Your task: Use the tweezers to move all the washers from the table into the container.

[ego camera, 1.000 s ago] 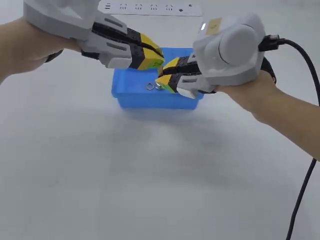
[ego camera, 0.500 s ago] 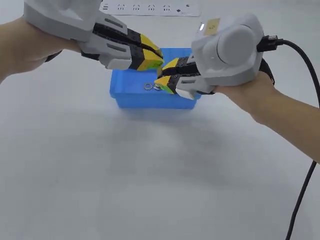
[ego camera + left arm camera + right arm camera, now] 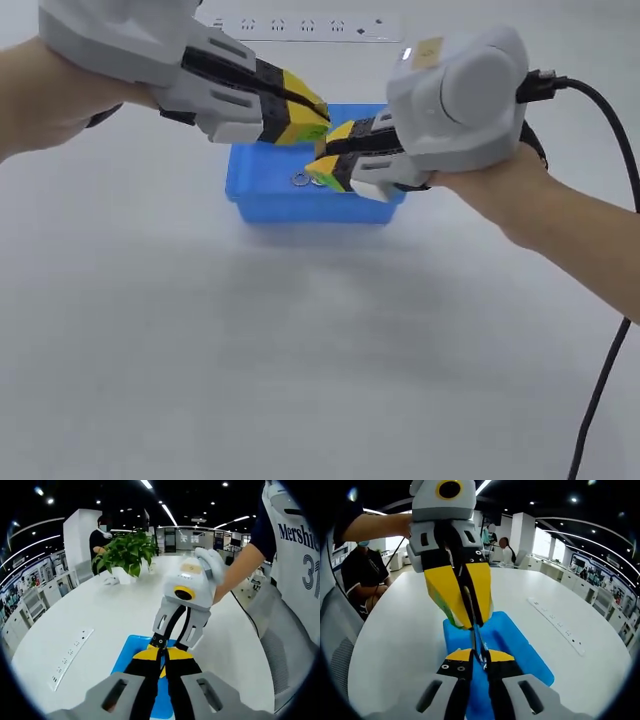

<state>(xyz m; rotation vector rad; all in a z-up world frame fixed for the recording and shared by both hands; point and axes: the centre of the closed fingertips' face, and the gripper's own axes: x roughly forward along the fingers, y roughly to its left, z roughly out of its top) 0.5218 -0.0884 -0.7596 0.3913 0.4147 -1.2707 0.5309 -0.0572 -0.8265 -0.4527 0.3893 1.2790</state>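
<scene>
- left gripper (image 3: 306, 113) fingers (image 3: 445, 592) are pressed together on the upper end of the tweezers (image 3: 476, 637)
- right gripper (image 3: 322, 172) fingers pinch the tweezers lower down, probably to work the tips
- both hang over the blue container (image 3: 300, 206), tips pointing in for a drop
- two washers (image 3: 300, 179) lie on its floor
- the container sits on the white bench (image 3: 300, 350)

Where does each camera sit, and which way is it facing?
Head view: on the headset, looking down at the container on the table; left hand and right hand show.
Left gripper view: rides the left gripper, facing the right gripper; own jaws, right arm show.
Right gripper view: rides the right gripper, facing the left gripper holding tweezers; own jaws, left arm show.
All share the container.
</scene>
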